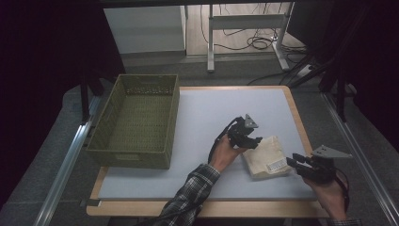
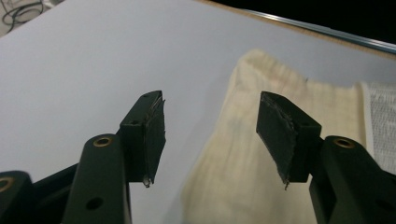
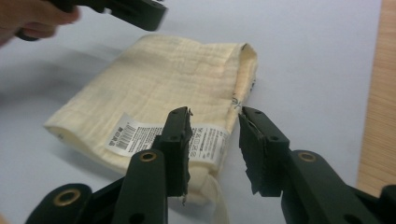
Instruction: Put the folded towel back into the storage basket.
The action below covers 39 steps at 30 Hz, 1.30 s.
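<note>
A folded cream muslin cloth with a white printed label (image 1: pixel 266 157) lies flat on the pale blue mat of the counter (image 1: pixel 197 141), toward its right side, between the two grippers. The left gripper (image 1: pixel 251 140) hovers at the cloth's left upper edge, its fingers (image 2: pixel 150 135) released and spread with nothing clamped; in the left gripper view the cloth stretches ahead and to the right of the gap, just beyond the tips. The right gripper (image 1: pixel 292 161) sits at the cloth's right edge beside the label, its fingers (image 3: pixel 180 144) also parted and empty, aimed at the labelled hem just in front of them. The cloth's long axis appears to run from the left gripper toward the right one, so each hand stands at one end; the right looks marginally closer to a graspable edge. An olive-green woven plastic basket (image 1: pixel 136 155) stands well apart to the left, empty, and the cloth would have to travel leftward across the mat to reach it.
</note>
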Each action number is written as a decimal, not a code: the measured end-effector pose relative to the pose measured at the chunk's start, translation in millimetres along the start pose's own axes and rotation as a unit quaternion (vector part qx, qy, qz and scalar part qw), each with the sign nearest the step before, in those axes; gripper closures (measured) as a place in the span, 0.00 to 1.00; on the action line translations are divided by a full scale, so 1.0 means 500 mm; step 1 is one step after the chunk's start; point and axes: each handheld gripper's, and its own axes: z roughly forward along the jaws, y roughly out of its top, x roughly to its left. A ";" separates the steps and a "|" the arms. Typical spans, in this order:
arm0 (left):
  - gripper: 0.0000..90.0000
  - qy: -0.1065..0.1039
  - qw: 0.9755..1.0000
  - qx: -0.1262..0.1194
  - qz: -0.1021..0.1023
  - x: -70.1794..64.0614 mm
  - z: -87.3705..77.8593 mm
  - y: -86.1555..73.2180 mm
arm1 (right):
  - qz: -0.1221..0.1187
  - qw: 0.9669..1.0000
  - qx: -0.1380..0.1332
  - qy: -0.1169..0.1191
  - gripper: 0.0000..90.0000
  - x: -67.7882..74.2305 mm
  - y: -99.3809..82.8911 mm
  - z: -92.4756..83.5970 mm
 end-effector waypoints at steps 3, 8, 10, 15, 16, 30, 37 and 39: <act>0.47 0.008 1.000 0.008 -0.010 0.009 -0.005 -0.023 | -0.004 1.000 0.014 -0.010 0.70 -0.004 -0.005 0.017; 0.49 0.025 0.999 0.033 -0.016 0.021 0.003 -0.057 | 0.011 0.999 0.030 -0.006 0.68 -0.017 -0.032 0.027; 0.49 0.034 0.998 0.043 -0.014 0.025 0.007 -0.069 | 0.016 0.999 0.033 -0.001 0.67 -0.019 -0.040 0.027; 0.49 0.041 0.997 0.054 -0.021 0.035 0.014 -0.088 | 0.015 0.999 0.039 0.014 0.66 -0.012 -0.047 0.032; 0.49 0.041 0.997 0.053 -0.025 0.036 0.013 -0.089 | 0.012 0.999 0.042 0.015 0.65 -0.009 -0.047 0.034; 0.43 -0.032 0.995 0.011 -0.095 0.039 0.007 -0.085 | 0.013 0.998 0.051 0.019 0.55 -0.006 -0.059 0.048; 0.45 -0.008 0.995 0.050 -0.085 0.036 0.031 -0.092 | 0.023 0.998 0.063 0.021 0.62 -0.001 -0.054 0.049; 0.47 -0.007 0.995 0.052 -0.087 0.034 0.030 -0.092 | 0.026 0.997 0.066 0.029 0.69 0.000 -0.053 0.049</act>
